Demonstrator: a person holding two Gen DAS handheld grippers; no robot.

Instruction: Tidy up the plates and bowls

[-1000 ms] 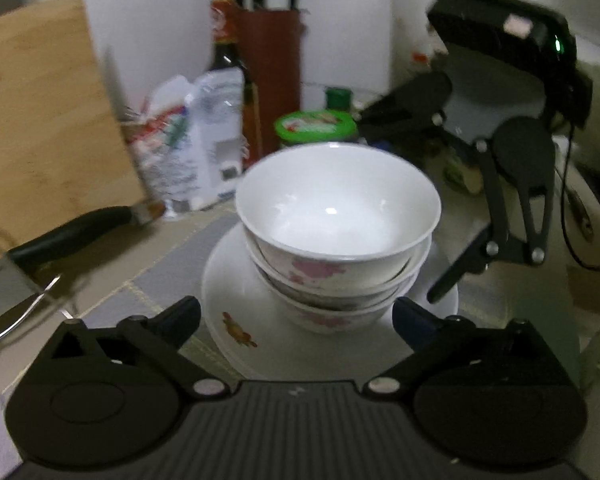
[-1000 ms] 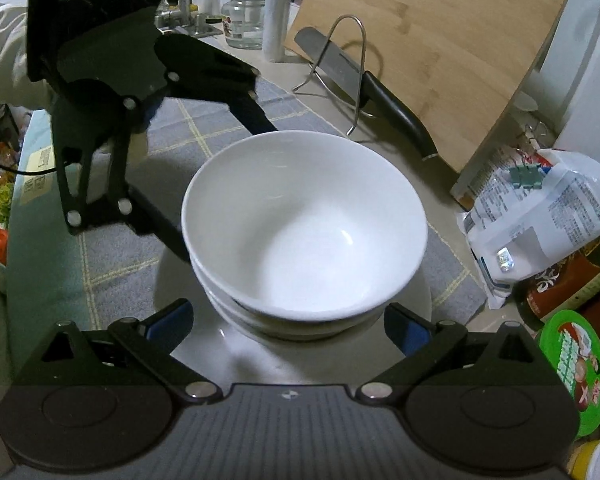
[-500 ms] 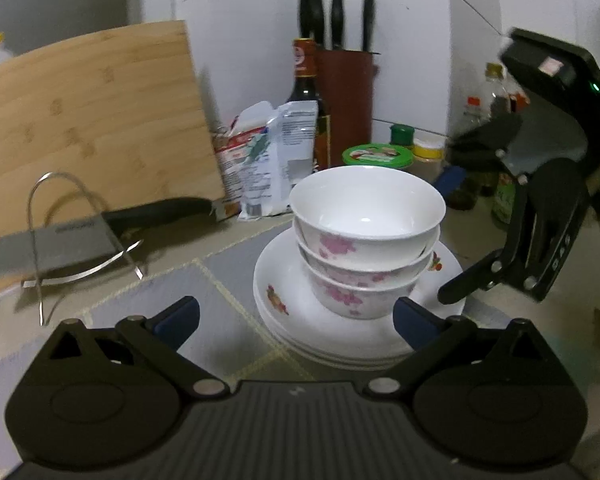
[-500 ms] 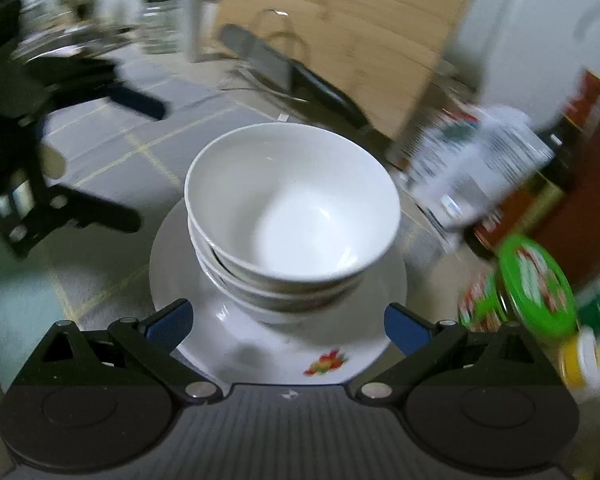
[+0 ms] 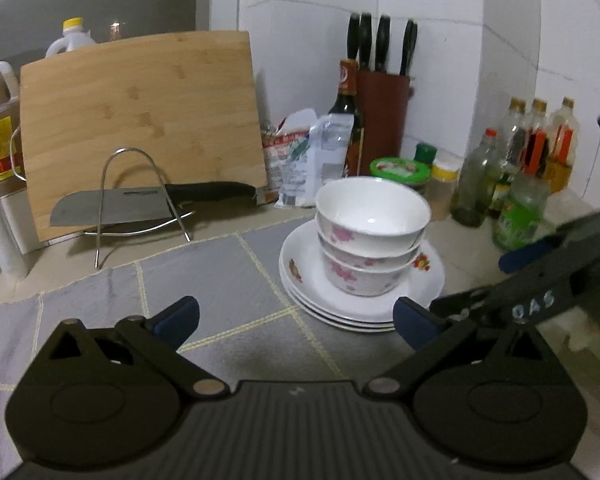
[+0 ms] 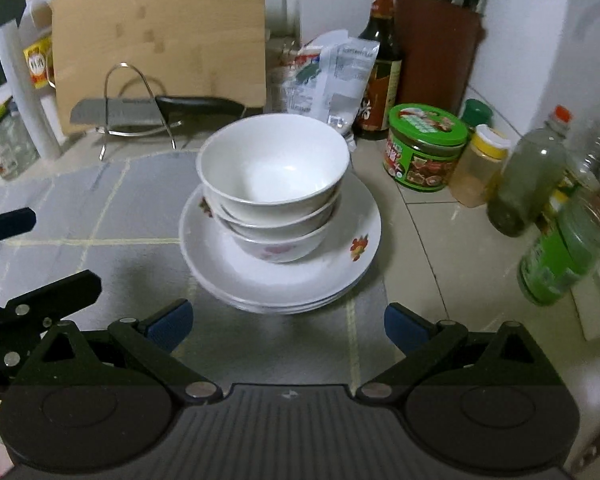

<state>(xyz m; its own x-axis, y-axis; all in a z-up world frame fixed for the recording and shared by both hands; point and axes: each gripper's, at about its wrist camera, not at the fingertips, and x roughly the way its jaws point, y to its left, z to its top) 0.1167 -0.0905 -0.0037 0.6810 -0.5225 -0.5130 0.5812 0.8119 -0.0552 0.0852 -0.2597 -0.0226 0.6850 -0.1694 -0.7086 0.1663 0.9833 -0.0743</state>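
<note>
Three white bowls with pink flowers [image 5: 369, 236] sit nested on a stack of white plates [image 5: 303, 276] on the grey mat; they also show in the right wrist view, the bowls [image 6: 272, 184] on the plates [image 6: 359, 236]. My left gripper [image 5: 296, 318] is open and empty, a little short of the stack and to its left. My right gripper [image 6: 286, 324] is open and empty, just in front of the plates. The right gripper shows at the right edge of the left wrist view [image 5: 539, 280].
A bamboo cutting board [image 5: 140, 120] leans at the back with a cleaver [image 5: 148, 204] on a wire stand. A knife block [image 5: 383, 112], a dark bottle, a snack bag, a green-lidded jar [image 6: 423, 148] and several bottles [image 5: 519, 168] crowd the back and right.
Both grippers have pulled back and away from the bowl stack, which now sits farther off. The stack itself has not moved.
</note>
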